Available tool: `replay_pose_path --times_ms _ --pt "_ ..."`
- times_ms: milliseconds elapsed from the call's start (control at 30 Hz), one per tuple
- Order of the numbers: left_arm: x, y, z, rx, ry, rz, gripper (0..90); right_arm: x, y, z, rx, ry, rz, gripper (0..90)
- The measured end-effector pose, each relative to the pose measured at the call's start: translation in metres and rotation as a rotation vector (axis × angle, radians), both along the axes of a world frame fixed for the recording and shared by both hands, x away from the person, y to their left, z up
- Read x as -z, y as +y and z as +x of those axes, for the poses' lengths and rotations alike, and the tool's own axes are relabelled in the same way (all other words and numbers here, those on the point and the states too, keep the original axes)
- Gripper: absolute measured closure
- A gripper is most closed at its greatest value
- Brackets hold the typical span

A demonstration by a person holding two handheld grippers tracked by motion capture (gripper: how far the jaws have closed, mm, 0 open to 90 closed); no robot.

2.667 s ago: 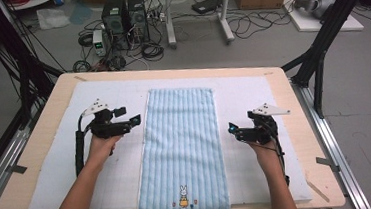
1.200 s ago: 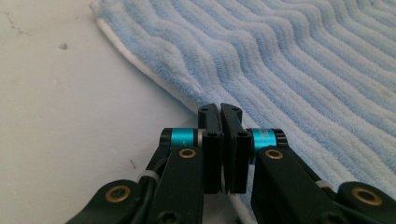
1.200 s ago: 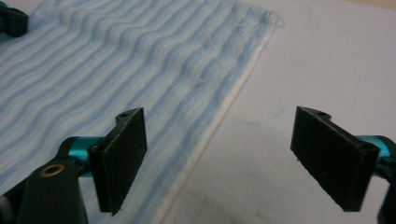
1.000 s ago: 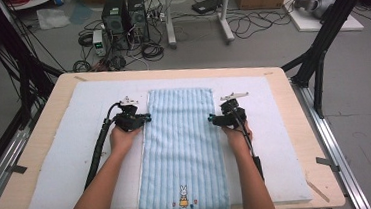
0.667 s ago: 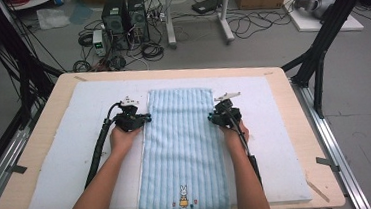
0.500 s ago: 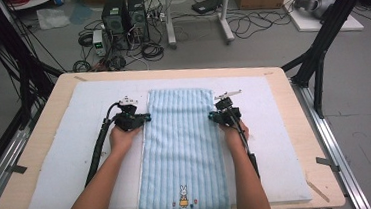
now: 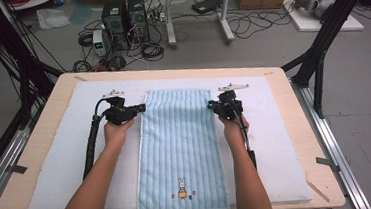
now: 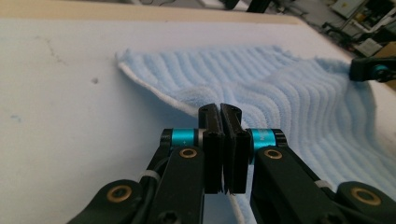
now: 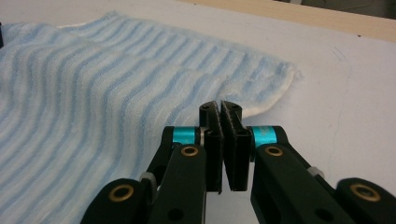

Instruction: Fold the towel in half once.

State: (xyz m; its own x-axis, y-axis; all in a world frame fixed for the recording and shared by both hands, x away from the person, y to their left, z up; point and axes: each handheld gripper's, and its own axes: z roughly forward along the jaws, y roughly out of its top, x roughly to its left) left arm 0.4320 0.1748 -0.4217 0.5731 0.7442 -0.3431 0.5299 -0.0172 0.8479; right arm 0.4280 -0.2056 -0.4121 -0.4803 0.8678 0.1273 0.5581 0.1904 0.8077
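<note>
1. A light blue striped towel point(image 7: 179, 150) is lying flat along the middle of the bench point(image 7: 44, 125), on a white mat point(image 7: 68, 169).
2. The left gripper point(image 7: 140, 108) is sitting at the towel's left long edge, near the far corner. In the left gripper view its fingers point(image 8: 212, 135) are pressed together, and the white hem is passing between them, so they are pinching the edge.
3. The right gripper point(image 7: 210, 105) is sitting at the opposite long edge. In the right gripper view its fingers point(image 9: 212, 140) are also pressed together, and the towel's edge is reaching right up to the tips; it seems they are pinching it, but the cloth inside is hard to see.
4. To do the step well, I think both hands should be lifting together and evenly, keeping the edge tight between them, so the towel is not slipping out or wrinkling.
</note>
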Motion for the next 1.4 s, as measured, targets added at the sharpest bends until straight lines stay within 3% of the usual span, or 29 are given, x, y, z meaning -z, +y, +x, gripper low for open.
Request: replay_pose_path --times_ms 233,333,500,600,933,1000,1133,1233,1400 --pt "-0.011 0.003 -0.022 0.059 -0.047 -0.022 87.3 -0.004 -0.008 -0.025 -0.04 -0.036 0.037 87.8" --pt "-0.012 0.004 -0.031 0.088 -0.043 -0.032 87.2 -0.008 -0.009 -0.035 -0.057 -0.052 0.029 87.8" --pt "-0.009 0.006 -0.052 0.123 -0.034 -0.043 87.0 -0.011 -0.011 -0.053 -0.082 -0.053 0.054 87.4" --pt "-0.004 0.008 -0.07 0.138 -0.053 -0.04 87.0 -0.012 -0.014 -0.069 -0.099 -0.077 0.083 87.2" --pt "0.006 0.012 -0.099 0.179 -0.048 -0.034 87.0 0.004 -0.023 -0.113 -0.131 -0.068 0.074 87.1" --pt "0.009 0.013 -0.105 0.194 -0.045 -0.029 87.0 0.008 -0.022 -0.119 -0.136 -0.072 0.063 87.1" --pt "0.015 0.017 -0.118 0.203 -0.031 -0.032 87.0 0.016 -0.024 -0.132 -0.148 -0.061 0.095 87.1" --pt "0.019 0.019 -0.127 0.21 -0.029 -0.015 86.9 0.021 -0.023 -0.139 -0.16 -0.048 0.076 87.1" --pt "0.023 0.018 -0.136 0.233 -0.025 0.0 86.4 0.025 -0.025 -0.148 -0.164 -0.043 0.103 86.7"
